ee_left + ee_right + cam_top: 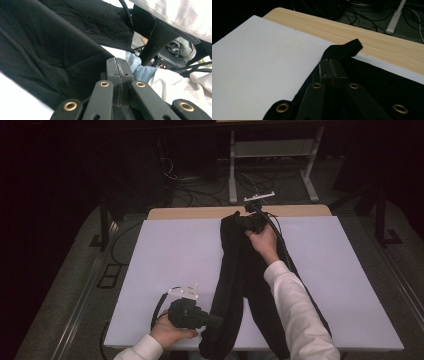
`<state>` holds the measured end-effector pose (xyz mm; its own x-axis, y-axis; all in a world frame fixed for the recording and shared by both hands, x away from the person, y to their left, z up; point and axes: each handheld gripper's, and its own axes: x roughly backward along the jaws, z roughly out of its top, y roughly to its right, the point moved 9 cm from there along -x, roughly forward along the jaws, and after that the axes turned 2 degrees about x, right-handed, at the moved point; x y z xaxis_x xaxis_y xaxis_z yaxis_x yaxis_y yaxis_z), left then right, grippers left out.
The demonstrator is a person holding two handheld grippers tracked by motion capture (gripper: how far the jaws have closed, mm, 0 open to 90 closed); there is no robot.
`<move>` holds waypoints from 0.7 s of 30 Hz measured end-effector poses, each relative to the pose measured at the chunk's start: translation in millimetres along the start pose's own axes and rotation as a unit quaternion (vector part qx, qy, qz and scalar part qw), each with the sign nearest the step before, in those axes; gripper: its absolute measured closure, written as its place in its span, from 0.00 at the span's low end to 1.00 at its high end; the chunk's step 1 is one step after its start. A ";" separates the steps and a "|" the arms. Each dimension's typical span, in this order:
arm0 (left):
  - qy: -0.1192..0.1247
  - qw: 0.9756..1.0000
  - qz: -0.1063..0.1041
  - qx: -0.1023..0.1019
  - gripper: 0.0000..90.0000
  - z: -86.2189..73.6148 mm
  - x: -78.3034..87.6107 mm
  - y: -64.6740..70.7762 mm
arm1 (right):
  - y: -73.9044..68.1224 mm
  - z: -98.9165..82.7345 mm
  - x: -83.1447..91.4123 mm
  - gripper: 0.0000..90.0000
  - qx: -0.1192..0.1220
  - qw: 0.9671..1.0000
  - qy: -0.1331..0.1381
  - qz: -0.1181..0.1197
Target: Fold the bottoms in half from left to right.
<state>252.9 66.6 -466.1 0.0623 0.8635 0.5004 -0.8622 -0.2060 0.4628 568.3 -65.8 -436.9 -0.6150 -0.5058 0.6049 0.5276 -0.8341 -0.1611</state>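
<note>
the long black cloth garment (245,280) was laid lengthwise on the white sheet-covered table (170,260), folded in two strips, probably not yet finished. the right gripper (248,221) was clamped shut on its far end, the left gripper (216,320) shut at its near edge, seemingly pinching it.
</note>
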 end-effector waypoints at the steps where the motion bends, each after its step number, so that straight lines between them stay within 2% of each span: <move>1: -0.001 1.000 -0.002 -0.001 0.99 1.6 -1.9 1.0 | 2.2 -0.9 1.3 0.99 -0.001 1.000 0.000 -0.001; 12: -0.005 1.000 -0.010 -0.014 0.99 19.6 -16.9 7.5 | 23.7 -7.4 16.9 0.99 -0.018 1.000 0.005 0.003; 16: -0.008 1.000 -0.015 -0.018 0.99 26.4 -26.0 10.8 | 32.8 -8.3 24.0 0.99 -0.044 0.999 0.017 0.019; 21: -0.014 0.999 -0.027 -0.022 0.99 36.1 -41.2 14.2 | 47.2 -12.1 31.4 0.99 -0.044 0.999 0.017 0.014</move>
<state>256.2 11.5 -453.7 0.1226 0.8592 0.4967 -0.8785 -0.1389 0.4570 566.8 -123.7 -434.9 -0.6215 -0.5346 0.5727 0.4919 -0.8352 -0.2459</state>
